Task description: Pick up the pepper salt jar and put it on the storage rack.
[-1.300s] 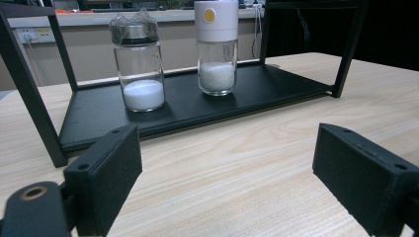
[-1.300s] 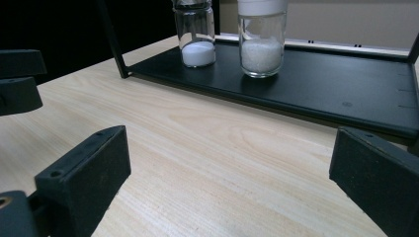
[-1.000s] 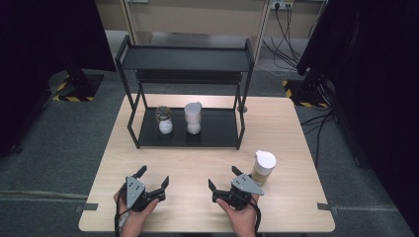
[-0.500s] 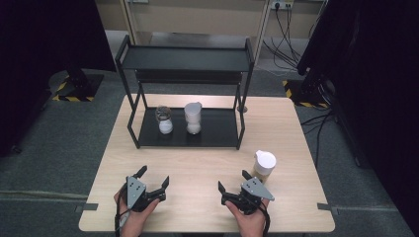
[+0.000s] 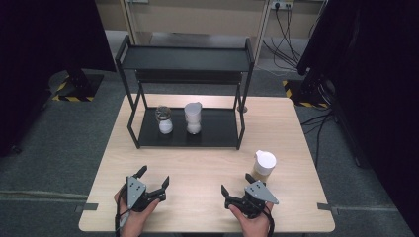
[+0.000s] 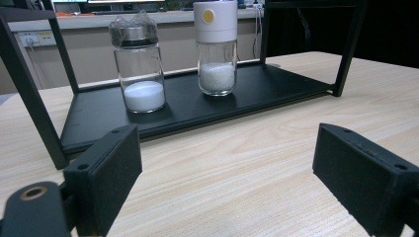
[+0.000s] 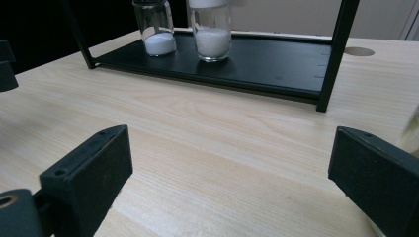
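My right gripper (image 5: 236,193) sits low over the near right part of the table (image 5: 207,153), jaws spread wide with nothing between them, and in the right gripper view only bare wood lies between its black pads (image 7: 84,173). Just to its right and a little farther stands the white-lidded jar (image 5: 264,165) with a tan filling, the thing closest to this hand; at the right edge of the right gripper view a pale blur shows beside the jaw, which I take to be that jar. My left gripper (image 5: 153,181) rests at the near left, also released and empty. Farther off, on the bottom tray of the black rack (image 5: 188,134), the steel-capped shaker (image 6: 138,64) and the white-capped grinder (image 6: 215,47) stand side by side, apart from each other, each holding a white layer. The risk I judge from here: my right jaws point toward the rack, not at the jar, so if I swing right carelessly the outer jaw could knock the jar sideways and tip it toward the table's right edge. Its lid looks broader than its body, so a high pinch might slip.
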Tool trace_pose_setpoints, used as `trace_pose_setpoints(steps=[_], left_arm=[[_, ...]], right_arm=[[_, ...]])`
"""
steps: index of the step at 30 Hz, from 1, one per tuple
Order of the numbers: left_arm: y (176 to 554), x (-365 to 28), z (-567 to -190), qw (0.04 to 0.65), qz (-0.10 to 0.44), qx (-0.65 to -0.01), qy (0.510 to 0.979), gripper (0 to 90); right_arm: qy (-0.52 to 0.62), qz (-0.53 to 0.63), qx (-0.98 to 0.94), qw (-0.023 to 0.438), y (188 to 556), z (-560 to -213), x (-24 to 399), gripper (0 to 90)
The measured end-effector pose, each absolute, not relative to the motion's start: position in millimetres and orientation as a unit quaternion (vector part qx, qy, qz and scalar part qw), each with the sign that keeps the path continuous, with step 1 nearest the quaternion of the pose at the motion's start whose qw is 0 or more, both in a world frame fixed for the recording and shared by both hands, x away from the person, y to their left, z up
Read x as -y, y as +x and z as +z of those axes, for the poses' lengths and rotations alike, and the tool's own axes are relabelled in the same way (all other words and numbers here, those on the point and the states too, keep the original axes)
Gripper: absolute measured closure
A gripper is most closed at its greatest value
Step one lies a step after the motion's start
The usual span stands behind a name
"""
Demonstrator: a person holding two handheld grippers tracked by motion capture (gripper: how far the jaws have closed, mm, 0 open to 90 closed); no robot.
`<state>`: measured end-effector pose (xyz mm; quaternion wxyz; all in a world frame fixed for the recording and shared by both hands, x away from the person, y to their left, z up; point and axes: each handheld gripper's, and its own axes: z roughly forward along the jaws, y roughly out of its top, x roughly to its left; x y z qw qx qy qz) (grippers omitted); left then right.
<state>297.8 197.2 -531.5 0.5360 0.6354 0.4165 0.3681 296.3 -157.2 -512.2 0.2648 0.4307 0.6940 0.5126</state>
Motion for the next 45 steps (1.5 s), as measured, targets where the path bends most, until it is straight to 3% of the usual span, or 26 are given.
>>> trace_pose_setpoints(steps=[45], left_arm=[[297.8, -197.2, -531.5, 0.536, 0.368, -0.417, 0.635, 11.1]], right_arm=[[0.475, 0.486, -0.675, 0.286, 280.6, -514.4, 189.8, 4.6]])
